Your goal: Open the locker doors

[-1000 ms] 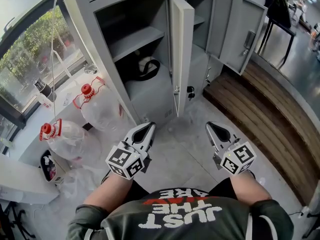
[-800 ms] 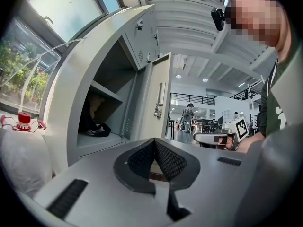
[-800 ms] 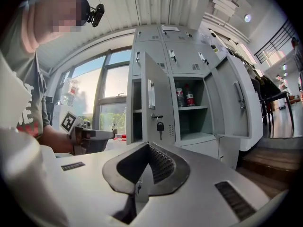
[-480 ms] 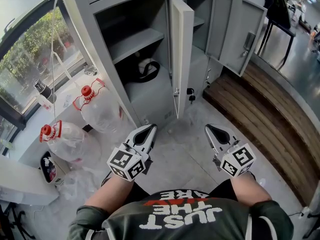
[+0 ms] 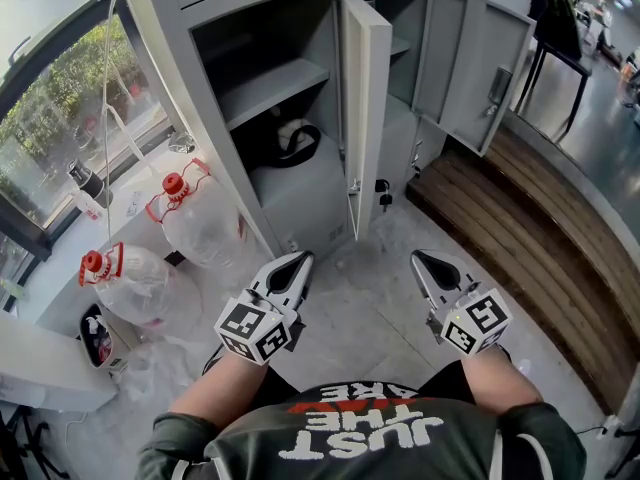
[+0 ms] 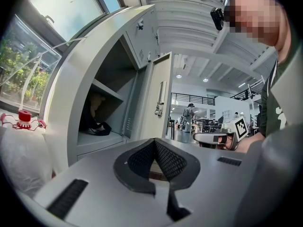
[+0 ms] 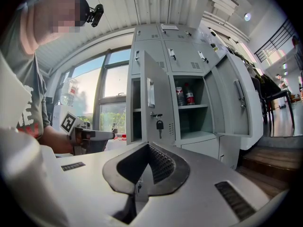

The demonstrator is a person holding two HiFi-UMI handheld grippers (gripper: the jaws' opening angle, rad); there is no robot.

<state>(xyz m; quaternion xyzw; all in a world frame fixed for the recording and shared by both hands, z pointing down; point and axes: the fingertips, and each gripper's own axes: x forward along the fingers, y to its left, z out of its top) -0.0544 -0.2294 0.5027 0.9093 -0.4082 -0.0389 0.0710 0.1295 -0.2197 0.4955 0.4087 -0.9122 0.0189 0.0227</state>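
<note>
Head view: the left door [image 5: 366, 108] and right door [image 5: 478, 63] already stand open, which is probably why you hold the left claw [image 5: 301, 259] and right claw [image 5: 419, 259] level, well short of them. Left gripper view: jaws together, empty. Right gripper view: jaws together, empty too.

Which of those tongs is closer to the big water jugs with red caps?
Left. The left tongs hang just right of the water jugs in the head view; the right tongs sit farther right, toward the wooden step.
</note>
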